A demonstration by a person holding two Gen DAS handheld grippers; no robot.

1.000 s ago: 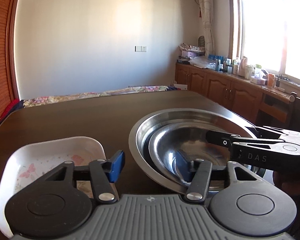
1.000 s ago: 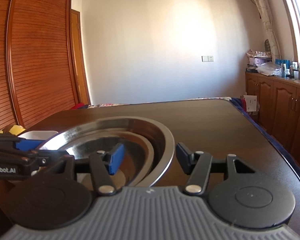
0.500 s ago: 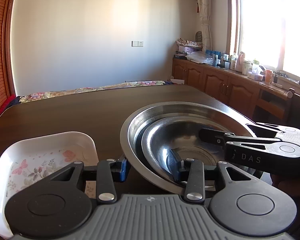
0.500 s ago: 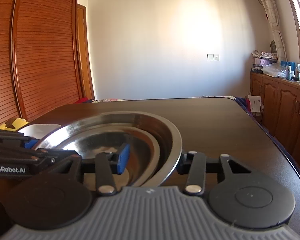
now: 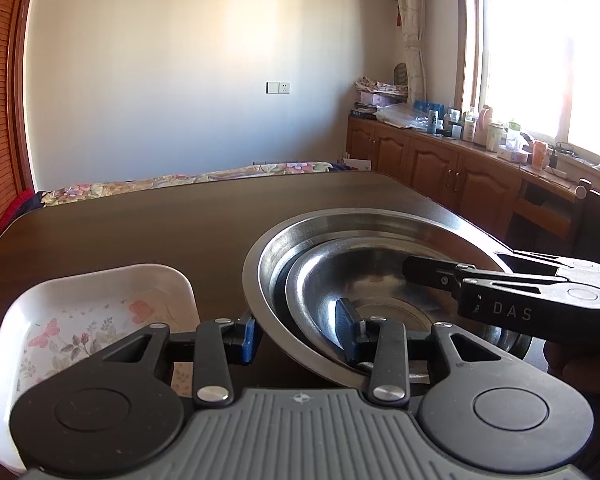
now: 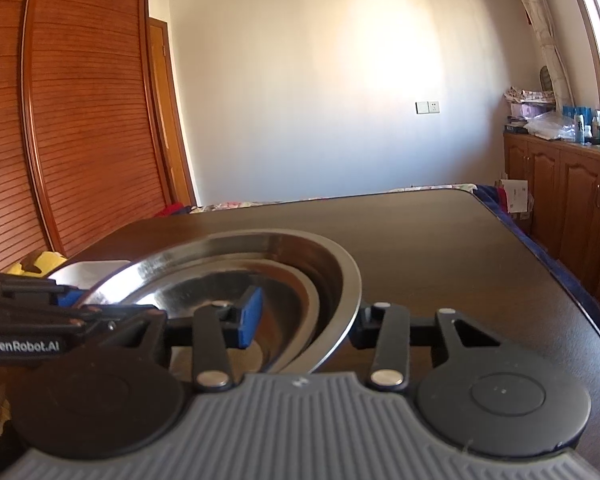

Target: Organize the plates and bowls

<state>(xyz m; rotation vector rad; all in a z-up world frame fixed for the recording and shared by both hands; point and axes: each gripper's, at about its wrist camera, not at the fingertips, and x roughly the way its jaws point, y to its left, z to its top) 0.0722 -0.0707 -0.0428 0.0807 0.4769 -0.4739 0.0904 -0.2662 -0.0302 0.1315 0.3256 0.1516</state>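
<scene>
2 steel bowls are nested on the dark bench (image 5: 140, 232), a smaller bowl (image 5: 364, 276) sitting inside a large steel bowl (image 5: 340, 220). Half a second ago both pairs of jaws stood wider around the large bowl's rim; now they have closed in, and the bowls look tipped up slightly on the near side. My reading is that a 2-handed lift of the stack is beginning.

The left gripper (image 5: 296, 338) has its jaws narrowed to a small gap, pinching the near-left wall of the large bowl, with 1 blue pad outside and the other inside. The right gripper (image 6: 304, 320) does the same on the opposite side of the rim, 1 pad inside the bowl and 1 outside, clenched against the metal.

Just beside the bowls, on the left, lies a white rectangular dish (image 5: 100, 312) printed with flowers and butterflies, untouched. Cabinets (image 5: 440, 164) line the wall under a bright window.
</scene>
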